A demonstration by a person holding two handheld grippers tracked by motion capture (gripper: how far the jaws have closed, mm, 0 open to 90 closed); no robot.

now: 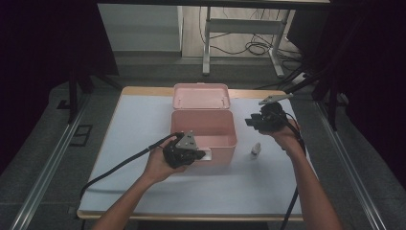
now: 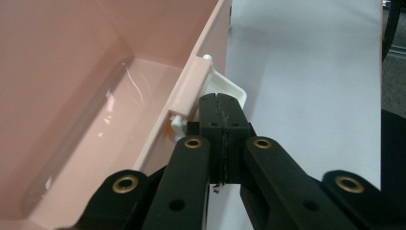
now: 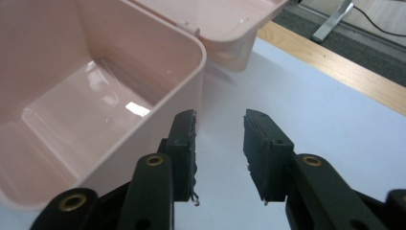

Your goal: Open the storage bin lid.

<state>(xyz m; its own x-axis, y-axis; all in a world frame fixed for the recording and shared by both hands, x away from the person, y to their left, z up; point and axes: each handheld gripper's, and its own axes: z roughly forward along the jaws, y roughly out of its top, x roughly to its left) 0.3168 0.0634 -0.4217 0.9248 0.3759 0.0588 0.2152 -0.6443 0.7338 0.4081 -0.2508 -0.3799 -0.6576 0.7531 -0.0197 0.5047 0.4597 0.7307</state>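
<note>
A pink plastic box [image 1: 231,139] stands open mid-table, its lid [image 1: 201,96] tipped back behind it. My left gripper [image 1: 201,155] is at the box's front wall. In the left gripper view, that gripper [image 2: 221,98] has its jaws pressed together, tips against the white latch [image 2: 235,90] beside the pink box [image 2: 72,57]; I cannot tell whether it pinches the latch. My right gripper [image 1: 252,121] hovers just right of the box. In the right gripper view, the right gripper [image 3: 220,120] stands open over the white mat with nothing between its jaws, next to the box's corner [image 3: 196,43].
A small white bottle [image 1: 256,149] stands on the white mat [image 1: 139,143] right of the box, below my right hand. The inside of the box shows bare. The table's wooden edge [image 3: 335,62] runs along the far side; desk legs and cables lie beyond.
</note>
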